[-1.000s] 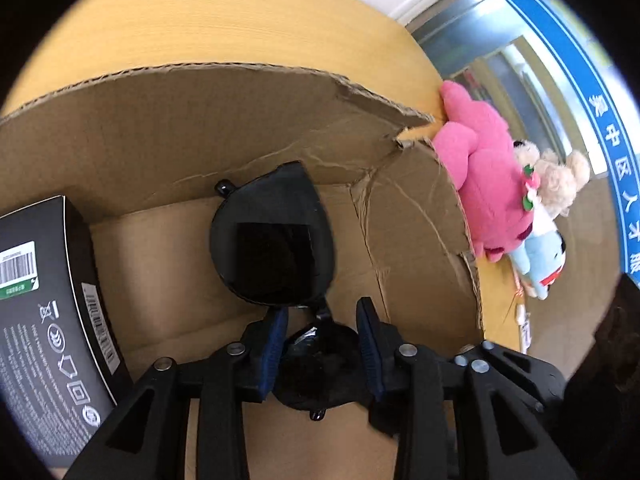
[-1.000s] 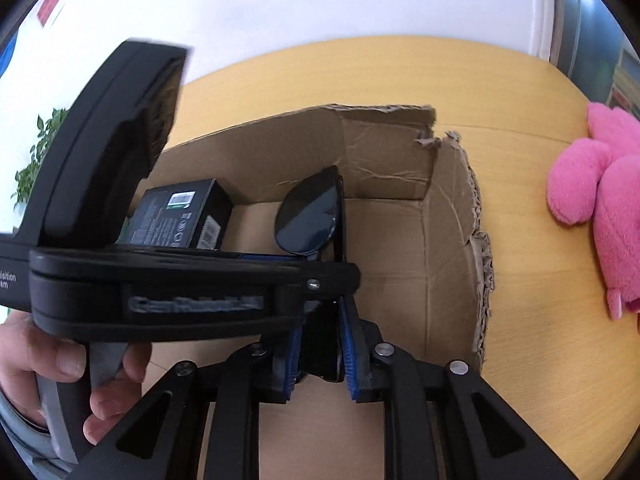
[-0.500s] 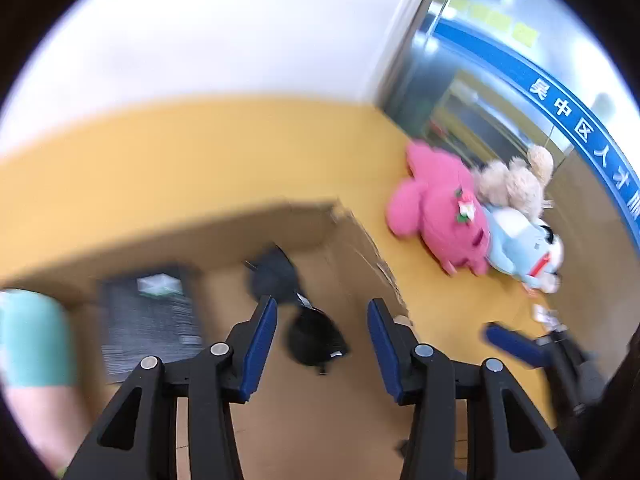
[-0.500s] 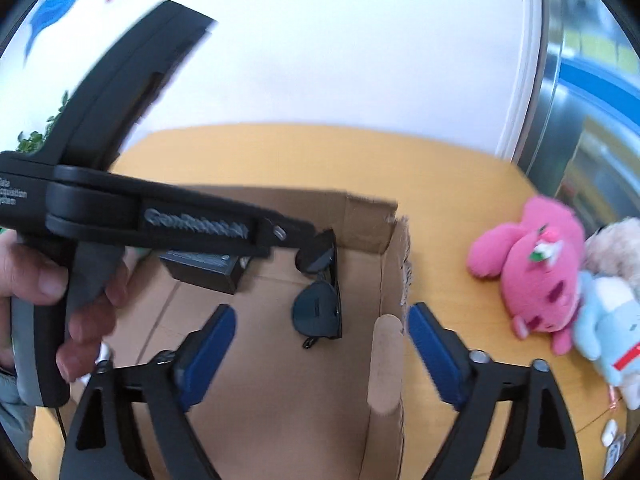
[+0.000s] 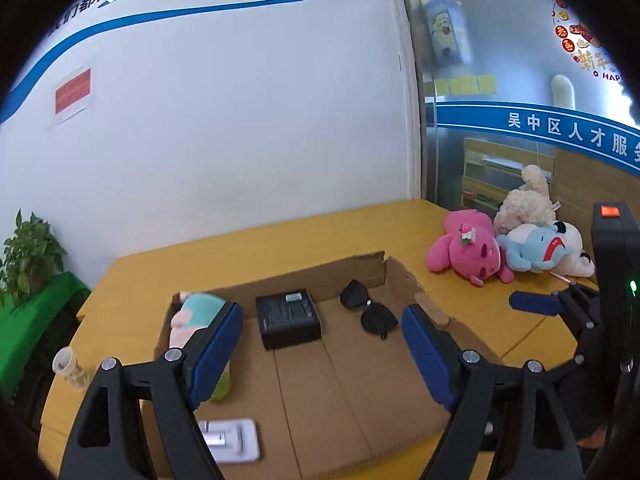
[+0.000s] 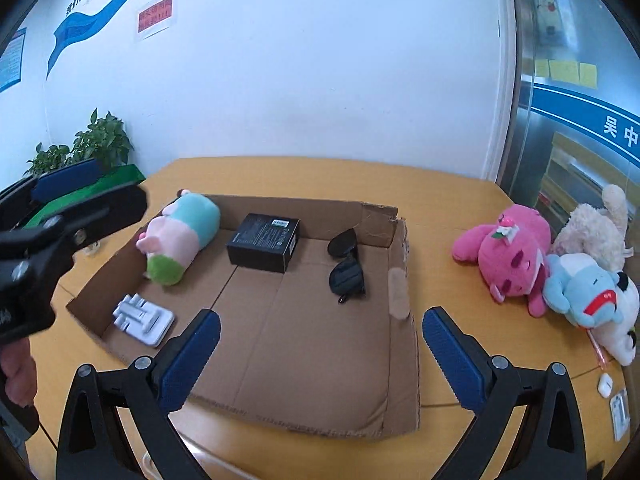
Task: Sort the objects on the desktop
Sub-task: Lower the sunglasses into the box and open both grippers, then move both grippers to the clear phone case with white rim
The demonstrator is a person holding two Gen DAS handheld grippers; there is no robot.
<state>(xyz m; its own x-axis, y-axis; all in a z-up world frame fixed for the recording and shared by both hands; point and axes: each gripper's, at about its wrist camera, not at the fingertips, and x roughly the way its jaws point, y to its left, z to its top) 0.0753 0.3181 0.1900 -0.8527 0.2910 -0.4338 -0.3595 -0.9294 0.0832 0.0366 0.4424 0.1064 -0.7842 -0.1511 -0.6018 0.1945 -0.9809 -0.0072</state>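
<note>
An open cardboard box (image 6: 394,292) (image 5: 400,276) lies on the yellow table. Inside it lie black sunglasses (image 6: 346,268) (image 5: 370,310), a black carton (image 6: 264,242) (image 5: 288,318), a pastel plush (image 6: 180,236) (image 5: 192,312) and a white stand (image 6: 144,320) (image 5: 230,440). My left gripper (image 5: 320,352) is open and empty above the box's near side. My right gripper (image 6: 320,360) is open and empty, above the box's front edge. A pink plush (image 6: 508,256) (image 5: 468,250), a blue-and-white plush (image 6: 592,296) (image 5: 540,248) and a cream plush (image 6: 596,228) (image 5: 524,202) lie on the table right of the box.
A white earbud case (image 6: 605,384) and a small white item (image 6: 618,412) lie at the table's right front. A plastic cup (image 5: 70,368) stands at the table's left edge. A potted plant (image 6: 92,148) on a green surface stands left. The white wall is behind.
Both grippers let go of the sunglasses, opened wide and pulled up and back from the box. The sunglasses now lie on the box floor at the back right.
</note>
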